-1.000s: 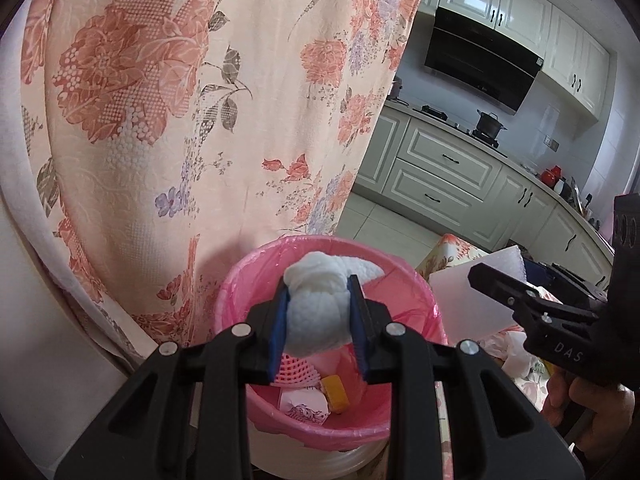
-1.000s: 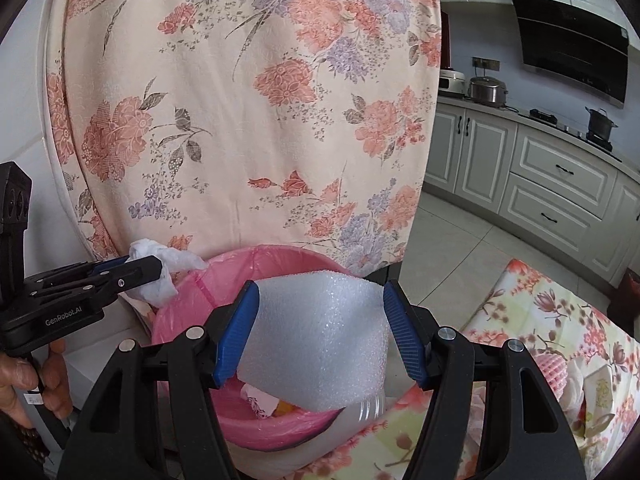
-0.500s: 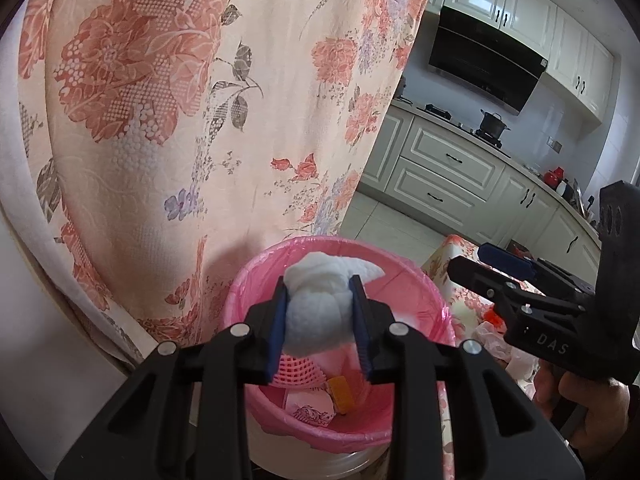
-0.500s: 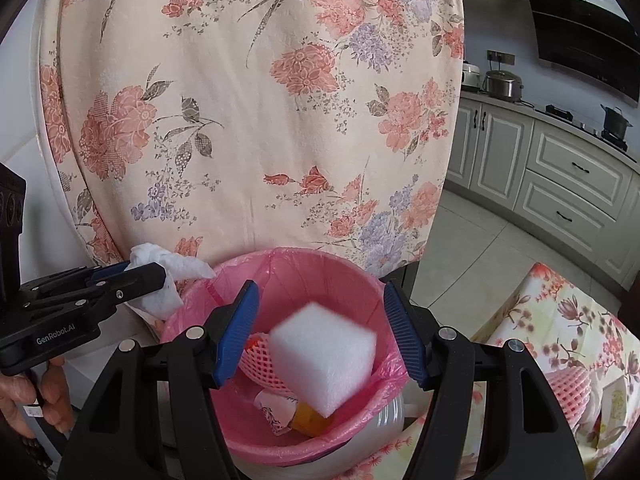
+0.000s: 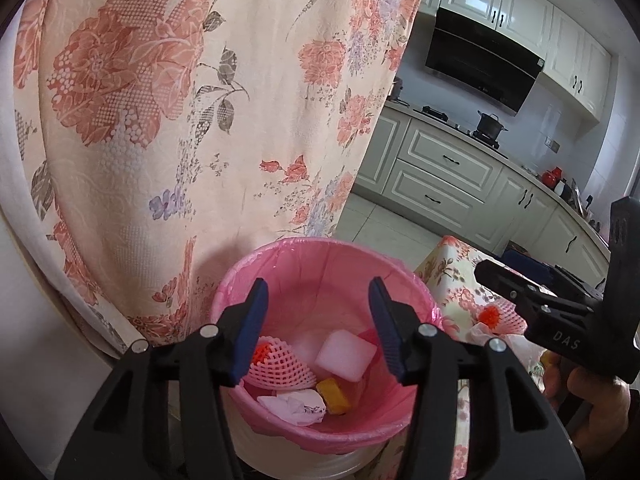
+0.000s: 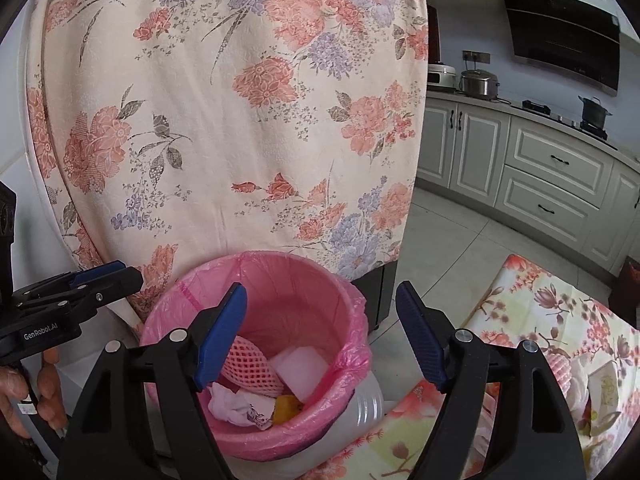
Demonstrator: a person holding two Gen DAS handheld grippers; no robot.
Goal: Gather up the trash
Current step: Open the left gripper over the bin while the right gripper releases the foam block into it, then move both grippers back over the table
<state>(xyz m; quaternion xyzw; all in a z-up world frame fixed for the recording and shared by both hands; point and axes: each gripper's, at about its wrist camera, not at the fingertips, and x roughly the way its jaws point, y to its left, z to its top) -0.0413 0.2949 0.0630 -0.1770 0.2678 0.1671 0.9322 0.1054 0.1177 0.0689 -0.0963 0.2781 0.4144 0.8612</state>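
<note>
A white bin lined with a pink bag stands just below both grippers. Inside lie a white foam block, a pink foam net, crumpled white paper and a yellow scrap. My left gripper hangs over the bin's mouth, jaws opening, nothing between them. My right gripper also hangs over it, jaws opening and empty. Each gripper shows from the side in the other's view, the right and the left.
A floral cloth hangs close behind the bin. A table with a flowered cover stands at the right and carries another pink foam net and some paper. Kitchen cabinets and tiled floor lie beyond. A hand holds the left gripper's handle.
The right gripper let go of the white foam block, which fell into the bin. The left gripper then released its white wad, and both sets of jaws stand wider and empty.
</note>
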